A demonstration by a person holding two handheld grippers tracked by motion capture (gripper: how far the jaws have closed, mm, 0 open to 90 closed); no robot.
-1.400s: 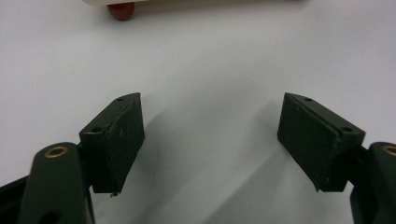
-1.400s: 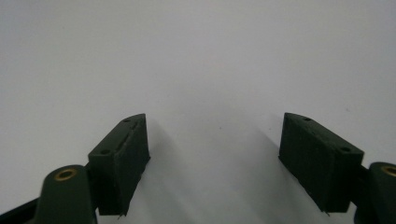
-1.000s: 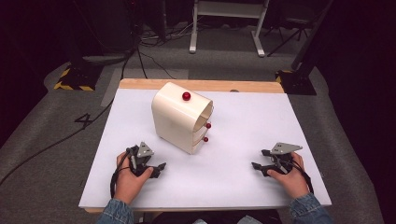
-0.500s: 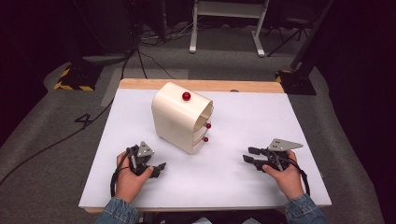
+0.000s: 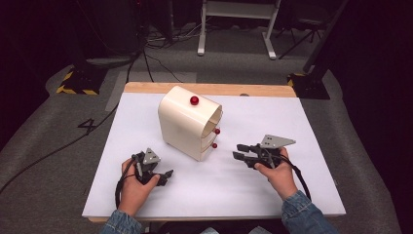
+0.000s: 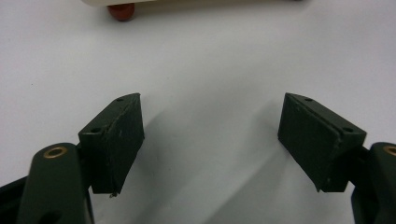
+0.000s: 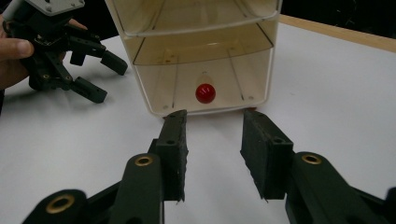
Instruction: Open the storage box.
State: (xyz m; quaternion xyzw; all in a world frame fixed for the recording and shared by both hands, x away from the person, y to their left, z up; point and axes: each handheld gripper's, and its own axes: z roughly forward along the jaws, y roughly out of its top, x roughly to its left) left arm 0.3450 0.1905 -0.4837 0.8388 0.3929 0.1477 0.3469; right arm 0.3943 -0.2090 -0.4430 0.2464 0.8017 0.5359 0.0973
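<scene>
A cream drawer cabinet [image 5: 187,124] stands mid-table, with one red knob [image 5: 194,100] on top and two red knobs [image 5: 216,131] on its drawer fronts facing right. My right gripper [image 5: 237,151] is open a short way from those fronts. In the right gripper view the jaws point at the bottom drawer's red knob [image 7: 205,93], apart from it and with nothing between them. My left gripper [image 5: 166,177] rests open on the table in front of the cabinet's left corner. The left gripper view has its jaws spread wide over bare table, with a red knob [image 6: 121,10] at the top edge.
The white tabletop [image 5: 302,126] has a wooden strip [image 5: 253,89] along its far edge. Dark floor, cables and a stand's legs [image 5: 236,29] lie beyond the table. The other hand with the left gripper [image 7: 70,51] appears left of the cabinet [image 7: 201,56] in the right gripper view.
My right gripper has moved left across the table toward the drawer fronts. The left gripper has barely moved.
</scene>
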